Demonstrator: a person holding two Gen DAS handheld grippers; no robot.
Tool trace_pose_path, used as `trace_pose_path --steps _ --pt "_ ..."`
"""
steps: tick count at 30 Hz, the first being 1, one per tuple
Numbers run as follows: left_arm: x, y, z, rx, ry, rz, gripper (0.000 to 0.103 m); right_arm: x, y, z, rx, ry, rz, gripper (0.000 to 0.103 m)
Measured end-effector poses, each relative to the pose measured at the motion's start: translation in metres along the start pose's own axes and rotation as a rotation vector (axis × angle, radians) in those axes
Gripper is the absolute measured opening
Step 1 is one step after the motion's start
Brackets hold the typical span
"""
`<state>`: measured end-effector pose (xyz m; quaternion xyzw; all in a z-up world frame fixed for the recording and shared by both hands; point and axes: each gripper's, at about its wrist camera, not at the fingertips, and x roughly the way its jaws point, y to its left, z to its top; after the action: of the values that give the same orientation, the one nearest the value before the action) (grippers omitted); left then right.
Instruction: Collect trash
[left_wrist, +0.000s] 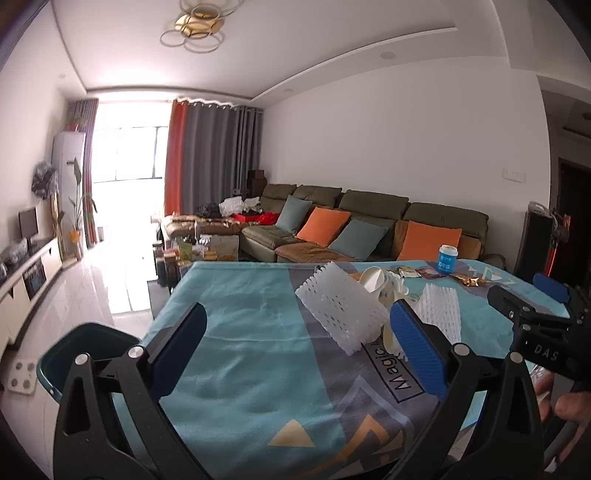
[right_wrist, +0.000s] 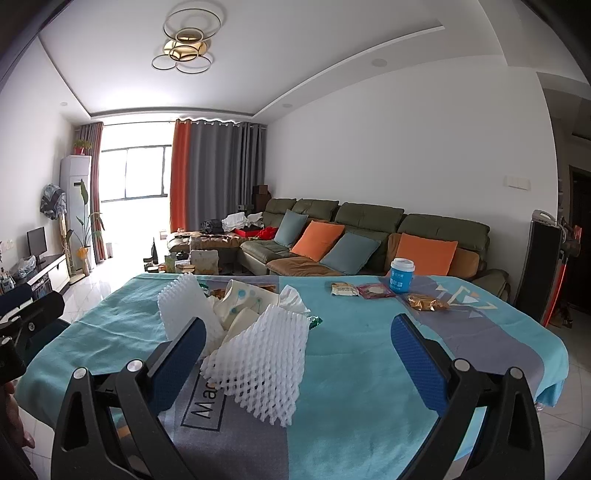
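Trash lies on a table under a teal patterned cloth. My left gripper is open just above the cloth, and a white foam net lies ahead near its right finger. Behind it are crumpled paper cups and a second foam net. My right gripper is open too, with that second foam net lying between its fingers, nearer the left one, untouched. The other net, the paper cups and a tissue lie beyond. The right gripper also shows at the left wrist view's right edge.
A dark green bin stands on the floor at the table's left side. At the far right of the table stand a blue cup, snack wrappers and a gold wrapper. A sofa with cushions runs behind the table.
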<state>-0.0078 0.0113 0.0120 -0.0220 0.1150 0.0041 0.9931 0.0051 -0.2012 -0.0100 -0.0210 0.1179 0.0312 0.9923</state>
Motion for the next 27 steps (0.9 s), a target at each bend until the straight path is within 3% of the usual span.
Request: trace_pose_path --steps 11,16,27 --pt "0.010 0.000 0.005 0.013 0.002 -0.003 0.098 0.013 -0.008 0.000 0.034 0.033 0.030 0.097" --pt "0.031 0.003 0.013 0.005 0.037 0.002 0.098 0.031 -0.013 0.003 0.059 0.088 0.048 0.097" --pt "0.096 -0.001 0.029 0.029 0.156 -0.082 0.098 0.072 -0.021 0.000 0.113 0.207 0.108 0.097"
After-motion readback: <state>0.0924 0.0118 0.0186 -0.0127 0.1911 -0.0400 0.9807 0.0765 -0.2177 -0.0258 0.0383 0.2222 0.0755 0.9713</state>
